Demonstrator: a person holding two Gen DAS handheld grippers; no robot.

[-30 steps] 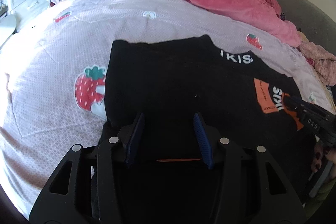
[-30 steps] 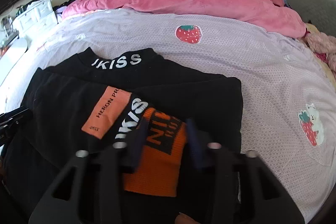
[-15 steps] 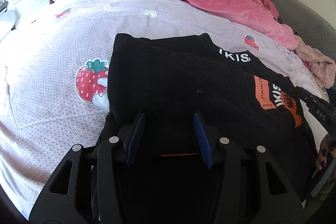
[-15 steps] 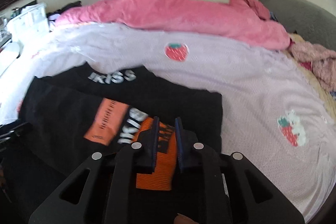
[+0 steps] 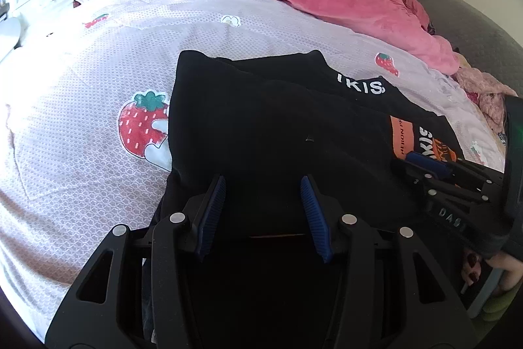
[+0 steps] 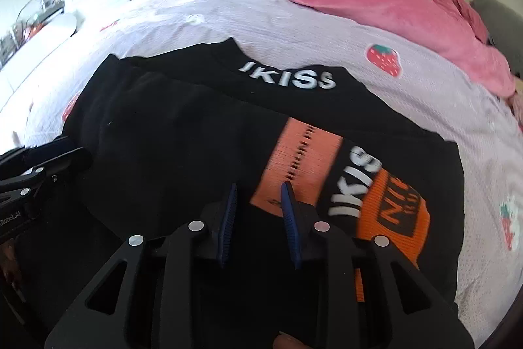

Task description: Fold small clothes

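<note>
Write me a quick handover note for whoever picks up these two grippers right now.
Left gripper: open, low over the near left part of the black top, nothing between the pads.
Right gripper: jaws have just been opening, narrow gap, nothing gripped, over the top beside its orange patch.
Top lies on the strawberry sheet, collar away from you, the orange-cuffed sleeve folded across the front.
Done: sleeve folded in.
Left: probably fold the body and tidy; I can't see the near hem.

Black grippers, ribbed blue fingers
</note>
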